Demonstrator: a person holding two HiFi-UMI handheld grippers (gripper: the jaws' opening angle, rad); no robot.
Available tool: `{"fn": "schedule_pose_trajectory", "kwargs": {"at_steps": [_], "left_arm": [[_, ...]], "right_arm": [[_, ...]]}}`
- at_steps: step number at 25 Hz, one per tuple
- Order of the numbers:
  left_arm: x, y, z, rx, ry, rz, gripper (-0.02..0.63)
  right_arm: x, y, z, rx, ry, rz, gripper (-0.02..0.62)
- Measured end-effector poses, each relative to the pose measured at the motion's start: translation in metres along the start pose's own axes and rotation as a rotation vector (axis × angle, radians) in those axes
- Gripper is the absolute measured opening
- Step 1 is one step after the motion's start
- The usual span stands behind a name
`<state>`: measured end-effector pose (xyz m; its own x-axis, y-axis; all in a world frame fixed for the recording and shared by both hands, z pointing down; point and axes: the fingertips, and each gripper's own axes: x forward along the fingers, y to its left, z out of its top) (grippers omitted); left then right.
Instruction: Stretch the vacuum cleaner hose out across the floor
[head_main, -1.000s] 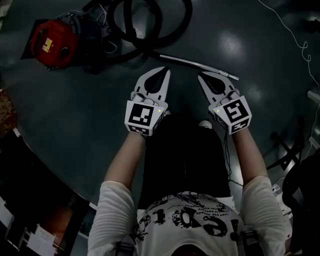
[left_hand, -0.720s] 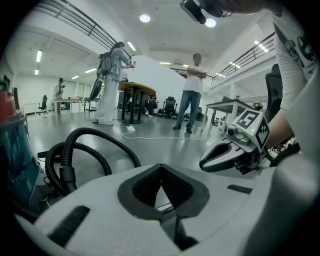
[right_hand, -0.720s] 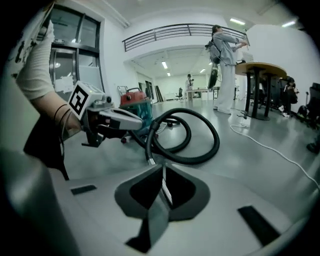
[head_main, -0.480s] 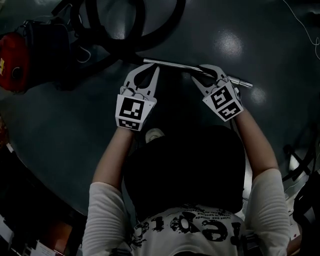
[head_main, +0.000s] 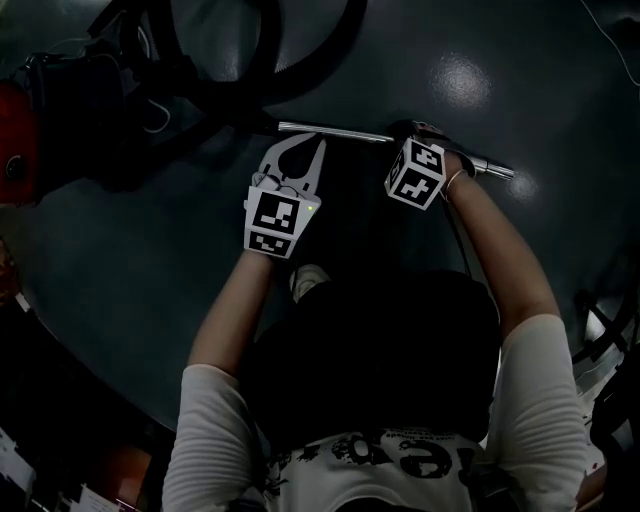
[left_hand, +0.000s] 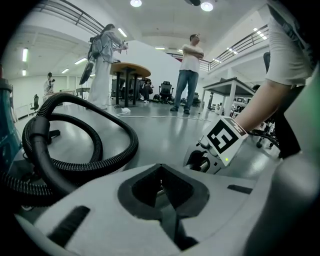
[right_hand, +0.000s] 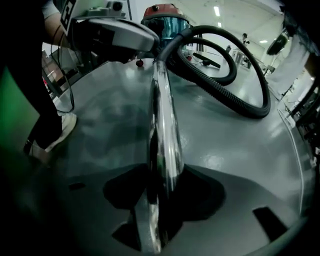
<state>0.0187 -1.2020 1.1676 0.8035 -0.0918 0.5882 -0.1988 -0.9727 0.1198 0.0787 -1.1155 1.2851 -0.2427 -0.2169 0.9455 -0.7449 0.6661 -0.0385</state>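
A chrome wand tube (head_main: 335, 130) lies on the dark floor and joins the black ribbed hose (head_main: 335, 55), which coils toward the red vacuum cleaner (head_main: 10, 140). My right gripper (head_main: 412, 135) points steeply down over the tube. Its jaws have just been opening, and in the right gripper view the tube (right_hand: 162, 115) runs between them untouched. That view also shows the hose (right_hand: 240, 95) and the cleaner (right_hand: 165, 15) beyond. My left gripper (head_main: 312, 143) is shut and empty, just short of the tube. The left gripper view shows its closed jaws (left_hand: 161, 172), the hose (left_hand: 100, 165) and the right gripper (left_hand: 220, 145).
A thin white cable (head_main: 612, 45) trails at the right of the floor. My shoe (head_main: 308, 280) stands just behind the grippers. In the left gripper view, people (left_hand: 190, 70) and tables (left_hand: 129, 70) stand far back in the hall.
Both grippers have sunk toward the floor. The right one has rolled to point down over the chrome tube and its jaws have opened. The left one stayed shut.
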Motion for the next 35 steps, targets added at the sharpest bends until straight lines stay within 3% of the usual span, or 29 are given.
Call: {"fn": "schedule_pose_trajectory", "kwargs": {"at_steps": [3,6,7,8,9,10,13,18,21,24,27,29,35], "left_arm": [[0.004,-0.003,-0.002,0.005,0.009,-0.015,0.005],[0.008,-0.014,-0.008,0.065,0.048,-0.074,0.005],[0.011,-0.020,-0.013,0.101,0.081,-0.105,0.030],[0.015,-0.026,-0.019,0.144,0.120,-0.133,0.129],[0.019,-0.030,-0.024,0.193,0.154,-0.153,0.198],[0.023,-0.033,-0.027,0.238,0.182,-0.166,0.247],[0.033,-0.035,-0.038,0.326,0.275,-0.210,0.319],[0.044,-0.045,-0.050,0.481,0.400,-0.303,0.319],[0.048,-0.049,-0.047,0.601,0.433,-0.278,0.318],[0.051,-0.041,-0.044,0.828,0.537,-0.181,0.314],[0.053,-0.045,-0.032,1.073,0.577,-0.150,0.181],[0.049,-0.059,-0.024,1.101,0.565,-0.191,0.141],[-0.008,-0.102,0.034,1.028,0.609,-0.310,0.140]], "right_arm": [[0.010,0.003,-0.001,-0.039,0.021,0.022,0.196],[0.011,0.005,-0.001,-0.061,-0.022,0.061,0.196],[0.010,0.005,-0.001,-0.060,-0.047,0.070,0.195],[0.009,0.003,-0.001,-0.054,-0.064,0.072,0.171],[0.008,0.001,-0.001,-0.046,-0.069,0.066,0.117],[0.008,0.001,-0.001,-0.038,-0.064,0.060,0.115],[0.005,0.006,-0.001,-0.011,-0.042,0.074,0.115],[-0.015,0.019,-0.005,0.023,-0.020,0.123,0.115],[-0.035,0.019,-0.010,0.027,0.013,0.127,0.115],[-0.060,0.021,-0.008,0.030,0.037,0.151,0.115],[-0.086,0.028,-0.008,0.027,0.058,0.181,0.115],[-0.103,0.031,-0.012,0.009,0.084,0.188,0.115],[-0.199,0.055,-0.002,0.033,0.120,0.255,0.115]]}}
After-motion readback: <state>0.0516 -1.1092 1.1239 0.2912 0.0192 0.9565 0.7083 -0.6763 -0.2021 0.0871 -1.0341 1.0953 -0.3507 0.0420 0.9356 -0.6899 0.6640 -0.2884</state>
